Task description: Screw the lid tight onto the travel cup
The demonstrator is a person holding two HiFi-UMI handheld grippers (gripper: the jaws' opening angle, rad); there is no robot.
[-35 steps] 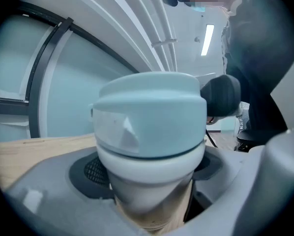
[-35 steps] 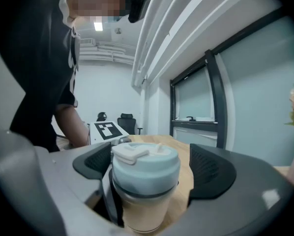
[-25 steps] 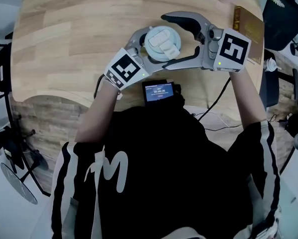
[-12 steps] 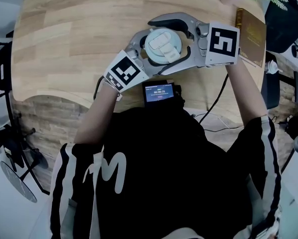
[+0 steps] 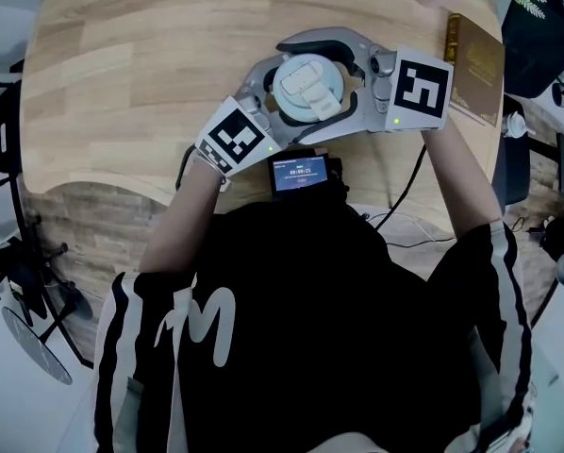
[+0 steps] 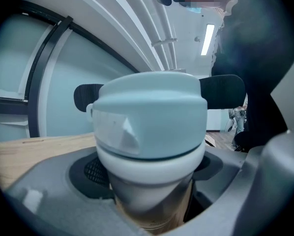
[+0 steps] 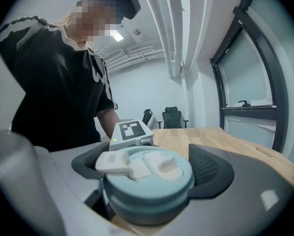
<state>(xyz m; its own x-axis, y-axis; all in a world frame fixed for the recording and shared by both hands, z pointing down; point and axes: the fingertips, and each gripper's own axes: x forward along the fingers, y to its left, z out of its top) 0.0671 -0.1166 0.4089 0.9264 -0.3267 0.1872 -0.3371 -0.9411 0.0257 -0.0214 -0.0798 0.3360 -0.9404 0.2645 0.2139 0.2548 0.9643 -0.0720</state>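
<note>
Lid of pale blue plastic [image 5: 308,86] sits on white travel cup [image 6: 137,193], upright on light wooden table [image 5: 122,64]. Left gripper [image 6: 148,211] clamps the cup body; right gripper [image 7: 151,181] squeezes the lid from both sides.

The left claw [image 6: 152,168] and right claw [image 7: 149,167] are smooth grey shells with curved jaws lined by dark ribbed pads [image 7: 213,168]. Behind each sits a white cube [image 5: 237,132] bearing black square markers. The person wears a black short-sleeved shirt [image 5: 310,347] with white sleeve stripes [image 5: 501,262] and white lettering [image 5: 207,324]
</note>
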